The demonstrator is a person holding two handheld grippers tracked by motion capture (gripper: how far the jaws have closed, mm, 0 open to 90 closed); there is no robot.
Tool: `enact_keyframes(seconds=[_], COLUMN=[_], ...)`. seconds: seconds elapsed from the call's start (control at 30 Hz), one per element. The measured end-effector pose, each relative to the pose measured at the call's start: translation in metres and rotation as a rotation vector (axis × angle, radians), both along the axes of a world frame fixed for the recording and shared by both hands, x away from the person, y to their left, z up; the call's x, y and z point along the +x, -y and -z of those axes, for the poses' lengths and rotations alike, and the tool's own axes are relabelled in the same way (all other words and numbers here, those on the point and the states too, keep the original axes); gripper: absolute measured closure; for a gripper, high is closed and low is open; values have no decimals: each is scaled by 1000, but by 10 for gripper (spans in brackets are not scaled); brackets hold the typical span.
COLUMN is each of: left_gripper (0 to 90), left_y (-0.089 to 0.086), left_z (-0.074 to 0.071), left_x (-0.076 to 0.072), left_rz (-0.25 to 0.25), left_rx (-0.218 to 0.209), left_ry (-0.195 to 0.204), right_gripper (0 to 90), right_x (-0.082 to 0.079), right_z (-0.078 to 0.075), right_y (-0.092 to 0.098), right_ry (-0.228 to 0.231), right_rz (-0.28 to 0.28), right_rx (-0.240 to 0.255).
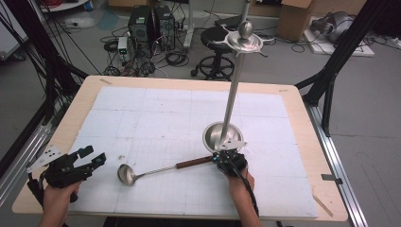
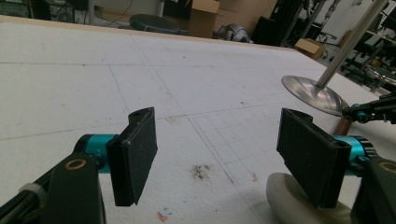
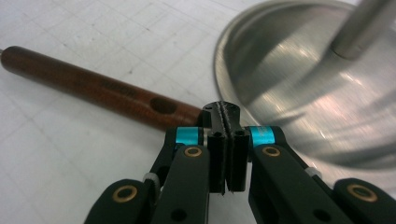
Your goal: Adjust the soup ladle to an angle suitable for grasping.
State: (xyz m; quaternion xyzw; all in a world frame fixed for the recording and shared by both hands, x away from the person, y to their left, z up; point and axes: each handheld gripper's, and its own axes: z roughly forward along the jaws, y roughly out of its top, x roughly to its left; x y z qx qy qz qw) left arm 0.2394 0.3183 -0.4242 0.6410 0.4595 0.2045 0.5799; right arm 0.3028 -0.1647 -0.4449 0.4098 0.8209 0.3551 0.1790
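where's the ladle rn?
High view: the ladle lies flat on the white mat near the front edge, bowl toward the left gripper, wooden handle end at the right gripper beside the stand's base.

Even, bright overhead light falls on the white table mat [image 1: 189, 118], with only faint, soft shadows. The steel dish [image 3: 303, 84] shows streaky glare and is blurred nearest the camera. The room beyond the mat looks dimmer and soft. The high view is slightly grainy.
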Motion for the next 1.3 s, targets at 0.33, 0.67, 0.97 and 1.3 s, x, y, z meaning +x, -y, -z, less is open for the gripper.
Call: enact_keyframes(seconds=[0.33, 0.67, 0.97, 1.3], left_gripper=[290, 290, 290, 290], left_y=[-2, 0, -1, -2], left_z=[-2, -3, -3, -2], left_x=[-2, -4, -4, -4], left_rz=[-4, -1, -7, -9], left_rx=[6, 2, 1, 4], left_ry=[4, 11, 8, 4], right_gripper=[894, 894, 894, 894], right_x=[1, -25, -16, 7], right_z=[-8, -7, -1, -3], right_y=[-7, 0, -22, -40], right_ry=[10, 7, -19, 4], right_rz=[-26, -104, -145, -130], right_rx=[29, 56, 30, -47])
